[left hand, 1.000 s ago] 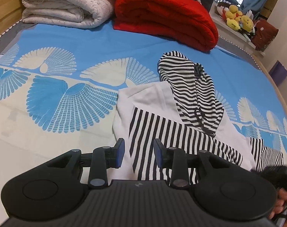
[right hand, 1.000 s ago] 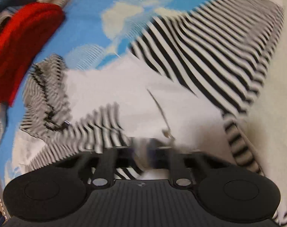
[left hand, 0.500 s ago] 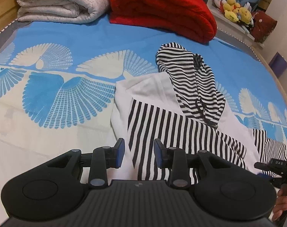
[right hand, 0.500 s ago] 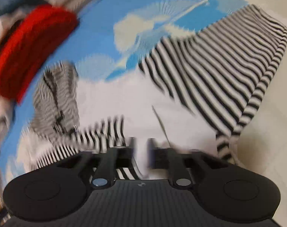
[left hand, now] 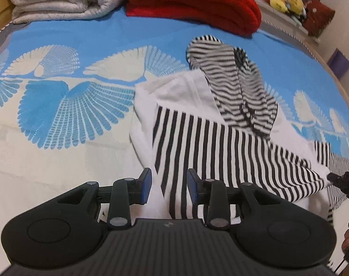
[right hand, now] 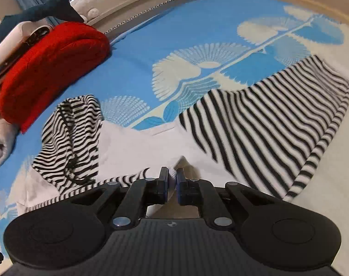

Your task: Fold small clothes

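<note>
On the blue-patterned bed (left hand: 59, 138), beside the striped hoodie (left hand: 220, 151), the right gripper (right hand: 172, 184) clamps a white edge, the left gripper (left hand: 168, 185) fingers hang apart; keep the fold taut.

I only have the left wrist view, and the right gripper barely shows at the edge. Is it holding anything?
Observer: Yes. The right gripper is shut on a raised pinch of white fabric of the striped hoodie.
Operator: What about the sleeve on that side? I see only a sliver of stripes.
Observer: The striped sleeve lies spread out flat on the bedspread, not yet folded in.
</note>
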Demonstrator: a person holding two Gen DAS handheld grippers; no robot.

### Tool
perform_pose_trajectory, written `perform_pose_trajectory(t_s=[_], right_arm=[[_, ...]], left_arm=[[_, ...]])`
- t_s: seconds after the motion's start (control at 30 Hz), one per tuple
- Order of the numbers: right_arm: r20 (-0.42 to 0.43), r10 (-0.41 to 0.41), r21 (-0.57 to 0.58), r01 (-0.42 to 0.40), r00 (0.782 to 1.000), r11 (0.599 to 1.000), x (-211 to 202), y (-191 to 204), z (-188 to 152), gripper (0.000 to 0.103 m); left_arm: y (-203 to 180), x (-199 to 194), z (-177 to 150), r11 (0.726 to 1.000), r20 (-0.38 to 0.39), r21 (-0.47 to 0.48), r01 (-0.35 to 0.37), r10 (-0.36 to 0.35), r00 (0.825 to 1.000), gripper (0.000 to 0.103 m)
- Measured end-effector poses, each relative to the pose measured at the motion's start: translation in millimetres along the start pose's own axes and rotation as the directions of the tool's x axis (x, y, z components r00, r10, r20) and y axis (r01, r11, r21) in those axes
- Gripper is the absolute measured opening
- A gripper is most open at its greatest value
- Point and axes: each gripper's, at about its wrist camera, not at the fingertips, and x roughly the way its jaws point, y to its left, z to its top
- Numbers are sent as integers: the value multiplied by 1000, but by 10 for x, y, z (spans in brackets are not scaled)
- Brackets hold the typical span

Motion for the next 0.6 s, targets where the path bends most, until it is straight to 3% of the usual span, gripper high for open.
perform_pose_trajectory(t_s=[0.07,0.13,0.17,0.27,0.33,0.37,0.43,0.5,0.6], right_arm=[[-53,-117,-10,117,992,993,115,-66,-38,6],[-108,-234,-3,235,966,972,205,-167,-75,9],[-114,-236,31,241,965,970,196,-220,-76,10],[-46,-144,27,145,989,989,75,-154,-55,12],[-59,-61,-5,60,996,998,100,-72,-76,26],[-122,-26,-4,26,992,1000,177,-76,-109,33],[-272,-62,-13,61,960,998,393,-123,-209,34],[-270,-99,-19,97,958,995,393,-142,-230,33],[-226,-108,-57,97,968,994,264,-42,-163,34]], left_arm=[[-17,107,-61,1000,-26,20,-1,1,1000,37],[-34,219,-120,999,-58,42,-7,10,998,37],[-45,264,-143,998,-70,54,-10,13,997,37],[-77,334,-186,996,-82,87,-16,23,996,37],[-94,366,-218,995,-87,100,-16,24,996,37],[-99,392,-242,995,-95,103,-16,25,995,37],[-119,491,-318,993,-130,117,-19,34,991,40],[-151,632,-432,989,-182,146,-36,62,981,41],[-223,659,-495,980,-170,189,-65,98,980,45]])
